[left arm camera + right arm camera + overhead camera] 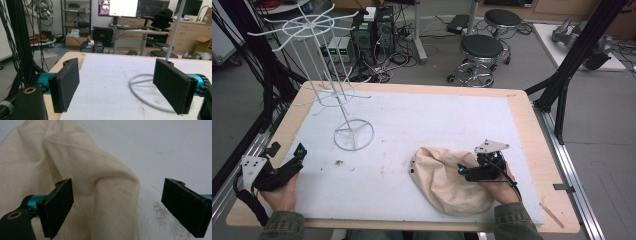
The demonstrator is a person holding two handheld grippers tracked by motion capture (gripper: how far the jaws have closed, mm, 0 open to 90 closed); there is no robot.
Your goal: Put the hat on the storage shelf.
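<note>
The right gripper is hovering low over the cream cloth hat, jaws spread wide, one jaw over the fabric and the other over the bare white mat. A raised fold is sitting right between them, so that looks like the bite to take: the gripper wants to be sinking a touch lower and closing on the ridge itself, not skimming the top, or it is going to slip off the loose cloth. The hat is lying crumpled at the near right of the worktop. Over at the near left edge, the left gripper is waiting, jaws spread too and holding nothing, pointing toward the base ring of the white wire rack. Farther back the rack's hooks are standing free, well apart from the hat, a likely hanging spot.
</note>
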